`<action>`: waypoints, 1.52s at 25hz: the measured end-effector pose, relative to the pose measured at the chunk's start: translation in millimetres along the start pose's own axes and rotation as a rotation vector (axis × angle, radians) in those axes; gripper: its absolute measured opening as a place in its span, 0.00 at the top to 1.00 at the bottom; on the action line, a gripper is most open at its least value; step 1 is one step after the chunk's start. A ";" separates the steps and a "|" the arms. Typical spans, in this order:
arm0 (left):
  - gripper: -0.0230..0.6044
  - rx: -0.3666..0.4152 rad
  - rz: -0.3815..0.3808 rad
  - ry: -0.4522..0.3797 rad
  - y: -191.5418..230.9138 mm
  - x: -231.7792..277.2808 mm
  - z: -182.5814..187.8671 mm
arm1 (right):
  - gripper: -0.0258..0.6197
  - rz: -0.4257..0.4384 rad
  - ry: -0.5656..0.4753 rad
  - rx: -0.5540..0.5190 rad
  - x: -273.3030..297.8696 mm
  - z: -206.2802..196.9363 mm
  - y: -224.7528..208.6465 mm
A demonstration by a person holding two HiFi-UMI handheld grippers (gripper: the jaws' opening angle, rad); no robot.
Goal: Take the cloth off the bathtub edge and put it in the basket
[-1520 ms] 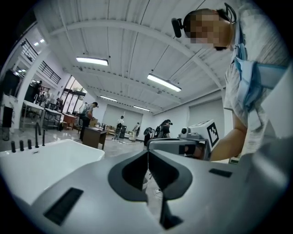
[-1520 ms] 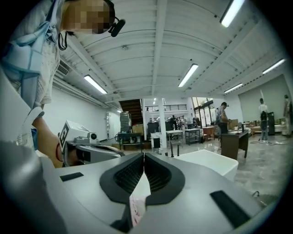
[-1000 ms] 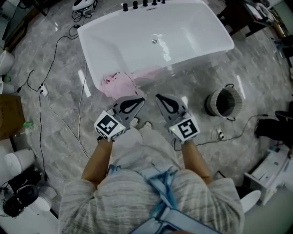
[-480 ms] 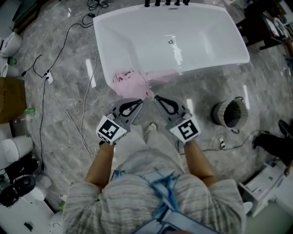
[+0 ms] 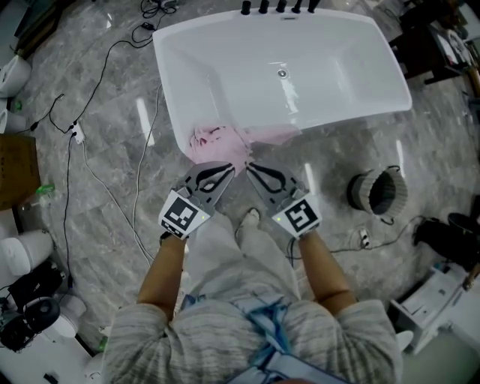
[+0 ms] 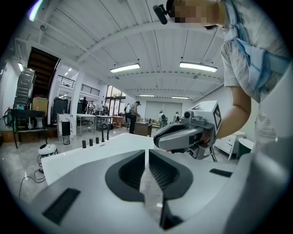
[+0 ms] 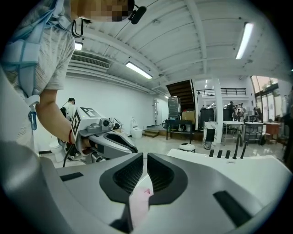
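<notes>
A grey marble floor [image 5: 97,172] fills the head view. On it, toward the far side, stands a large white glossy bathtub [image 5: 225,75] with a row of black tap fittings [image 5: 279,7] on its far rim. The person, in a striped grey top [image 5: 247,330], stands at the tub's near long edge, both forearms reaching forward.

The round grey ribbed basket [image 5: 386,193] sits on the floor off the tub's near-right corner, well apart from both hands. Thin black and white cables [image 5: 75,142] trail across the floor beside the tub's left end.

The crumpled pink cloth [image 5: 217,142] lies over the bathtub's near rim at its near-left corner, and a paler pink strip of it runs rightward along that rim.

The left hand-held gripper [image 5: 229,169] and the right hand-held gripper [image 5: 250,168] are side by side, tips angled toward each other, just short of the cloth's near edge. The pictures do not settle whether either tip touches the fabric.

In the left gripper view the left hand-held gripper [image 6: 146,153] has its jaws pressed together with nothing between them, and the tub's white rim [image 6: 82,157] lies beyond. In the right gripper view the right hand-held gripper [image 7: 144,157] is likewise closed and empty; a patch of the pink cloth [image 7: 141,197] shows below its jaws.
</notes>
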State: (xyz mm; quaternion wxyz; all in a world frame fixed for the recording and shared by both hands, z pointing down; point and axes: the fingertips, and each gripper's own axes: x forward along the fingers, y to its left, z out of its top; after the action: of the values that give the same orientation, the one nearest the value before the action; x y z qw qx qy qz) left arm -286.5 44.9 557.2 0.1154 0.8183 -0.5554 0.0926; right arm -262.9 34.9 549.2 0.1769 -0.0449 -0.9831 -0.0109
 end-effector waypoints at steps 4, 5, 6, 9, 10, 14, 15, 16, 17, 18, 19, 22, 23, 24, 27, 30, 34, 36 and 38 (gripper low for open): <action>0.93 0.022 0.002 0.029 13.5 -3.0 -20.0 | 0.95 -0.008 0.041 0.023 17.5 -15.1 -5.3; 0.93 0.023 0.002 0.037 16.9 -3.5 -25.7 | 0.95 -0.006 0.057 0.031 22.7 -20.4 -6.8; 0.93 0.023 0.002 0.048 19.8 -3.6 -31.8 | 0.92 -0.002 0.075 0.036 28.1 -26.3 -8.1; 0.89 0.024 -0.002 0.079 27.3 -2.7 -49.0 | 0.91 0.010 0.117 0.037 43.5 -40.5 -10.3; 0.89 0.024 -0.005 0.090 30.6 -2.5 -54.1 | 0.91 0.013 0.128 0.037 49.1 -43.1 -10.9; 0.83 0.016 -0.006 0.129 49.2 -0.8 -74.0 | 0.87 0.039 0.176 0.038 74.2 -52.9 -11.5; 0.81 0.012 -0.004 0.139 52.4 0.2 -80.0 | 0.82 0.048 0.187 0.040 79.6 -57.6 -10.4; 0.80 0.010 -0.003 0.152 55.0 1.4 -86.3 | 0.82 0.057 0.196 0.041 84.5 -62.9 -9.2; 0.76 0.009 -0.004 0.167 57.3 2.9 -92.7 | 0.79 0.066 0.206 0.040 88.8 -67.9 -8.4; 0.74 0.009 -0.007 0.184 59.2 4.5 -99.1 | 0.77 0.073 0.217 0.038 92.5 -72.5 -8.4; 0.74 0.011 -0.012 0.202 60.9 6.2 -105.4 | 0.76 0.077 0.223 0.038 96.2 -76.8 -9.2; 0.68 0.027 -0.037 0.253 65.4 10.4 -124.5 | 0.74 0.085 0.240 0.049 109.0 -92.2 -12.0; 0.67 0.034 -0.044 0.271 66.9 11.3 -131.0 | 0.70 0.094 0.258 0.046 112.8 -98.6 -12.0; 0.66 0.039 -0.050 0.288 68.4 12.4 -137.4 | 0.67 0.105 0.280 0.040 115.9 -105.5 -11.9; 0.61 0.035 -0.061 0.333 72.8 17.3 -157.1 | 0.60 0.145 0.356 0.000 122.2 -128.1 -12.6; 0.56 0.030 -0.077 0.379 76.9 20.3 -174.4 | 0.54 0.175 0.436 -0.044 127.7 -149.4 -14.5; 0.52 0.036 -0.101 0.444 83.0 26.3 -200.7 | 0.51 0.180 0.517 -0.071 136.6 -182.5 -22.1; 0.45 0.038 -0.114 0.484 86.3 28.1 -217.6 | 0.51 0.182 0.559 -0.098 141.8 -198.9 -24.7; 0.39 0.044 -0.131 0.532 87.9 28.1 -236.1 | 0.47 0.199 0.610 -0.130 146.6 -216.9 -23.8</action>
State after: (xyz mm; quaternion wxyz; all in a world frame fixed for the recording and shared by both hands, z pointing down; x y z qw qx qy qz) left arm -363.5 57.5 798.4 0.2453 0.8018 -0.4490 0.3088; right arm -326.7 15.5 803.4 0.4603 -0.1466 -0.8728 -0.0691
